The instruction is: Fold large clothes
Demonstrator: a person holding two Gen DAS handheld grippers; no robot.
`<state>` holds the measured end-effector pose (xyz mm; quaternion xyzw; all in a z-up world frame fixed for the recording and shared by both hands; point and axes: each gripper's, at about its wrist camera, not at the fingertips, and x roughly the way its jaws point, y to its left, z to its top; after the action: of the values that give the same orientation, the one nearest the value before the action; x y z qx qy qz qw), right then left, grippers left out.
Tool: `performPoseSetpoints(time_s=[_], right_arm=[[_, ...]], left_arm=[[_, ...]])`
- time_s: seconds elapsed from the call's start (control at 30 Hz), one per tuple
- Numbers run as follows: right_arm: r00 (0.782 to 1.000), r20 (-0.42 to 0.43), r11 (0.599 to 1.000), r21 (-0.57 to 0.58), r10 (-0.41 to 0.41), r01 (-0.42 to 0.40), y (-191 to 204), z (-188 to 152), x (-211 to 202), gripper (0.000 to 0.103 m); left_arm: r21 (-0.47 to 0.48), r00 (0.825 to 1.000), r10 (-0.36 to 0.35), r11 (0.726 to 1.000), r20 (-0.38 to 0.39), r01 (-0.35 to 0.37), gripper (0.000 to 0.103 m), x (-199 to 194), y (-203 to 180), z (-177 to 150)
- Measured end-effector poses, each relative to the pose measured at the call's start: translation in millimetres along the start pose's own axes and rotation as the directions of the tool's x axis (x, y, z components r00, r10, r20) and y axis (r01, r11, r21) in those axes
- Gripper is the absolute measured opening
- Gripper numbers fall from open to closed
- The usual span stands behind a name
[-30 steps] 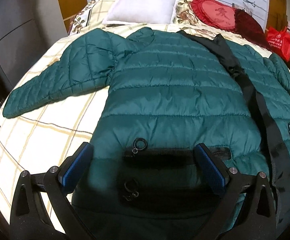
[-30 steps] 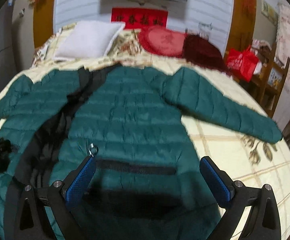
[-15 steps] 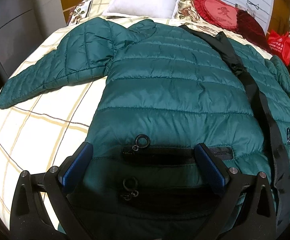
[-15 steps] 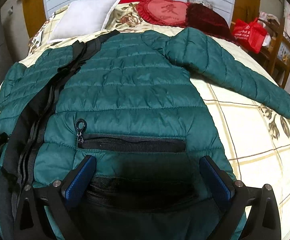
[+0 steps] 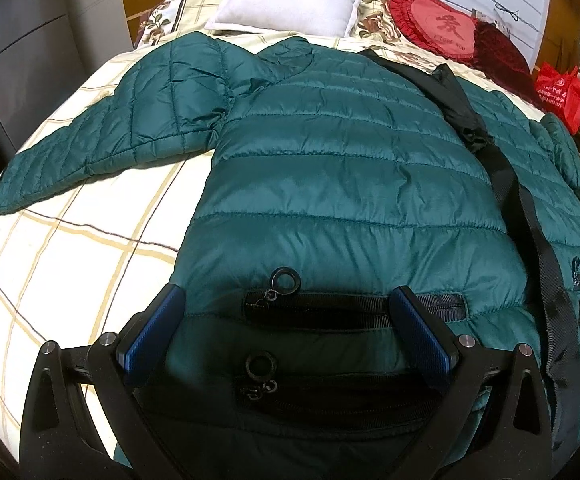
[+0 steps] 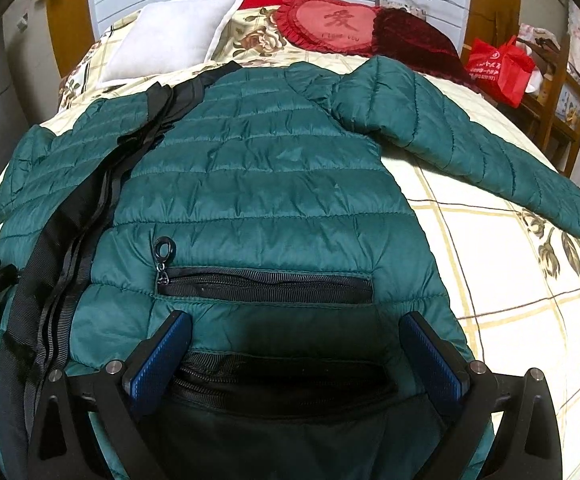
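Left wrist view: the left tool (image 5: 288, 326) stands wide open over the near hem of the green jacket (image 5: 341, 184), gripping nothing. Right wrist view: the right tool (image 6: 295, 354) gapes equally, above the jacket's (image 6: 266, 184) pocket zipper (image 6: 266, 282); jacket spread flat on the bed (image 6: 529, 312).

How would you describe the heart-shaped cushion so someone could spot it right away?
Start at the bed with the green jacket spread across it and look toward the headboard end. Right of the plain white pillow lies the heart-shaped cushion: pinkish-red, frilled, with a Chinese character, lighter than the dark maroon cushion beside it.
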<state>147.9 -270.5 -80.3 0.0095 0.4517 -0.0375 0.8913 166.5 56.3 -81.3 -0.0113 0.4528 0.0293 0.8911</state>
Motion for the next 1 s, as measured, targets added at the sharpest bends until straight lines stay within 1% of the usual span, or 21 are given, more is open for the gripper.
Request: performPoseSetpoints(time_s=[0.37, 1.0], right_arm=[[1.000, 0.002, 1.000, 0.005, 0.007, -0.007, -1.0, -0.3, -0.2, 0.103], [1.000, 0.008, 1.000, -0.001, -0.004, 0.004, -1.0, 0.3, -0.3, 0.103]], left_arm=[[-0.005, 1.000, 0.002, 1.000, -0.002, -0.002, 0.103, 0.1, 0.5, -0.1], [-0.003, 1.000, 0.009, 1.000, 0.002, -0.009, 0.103, -0.3, 0.4, -0.2]])
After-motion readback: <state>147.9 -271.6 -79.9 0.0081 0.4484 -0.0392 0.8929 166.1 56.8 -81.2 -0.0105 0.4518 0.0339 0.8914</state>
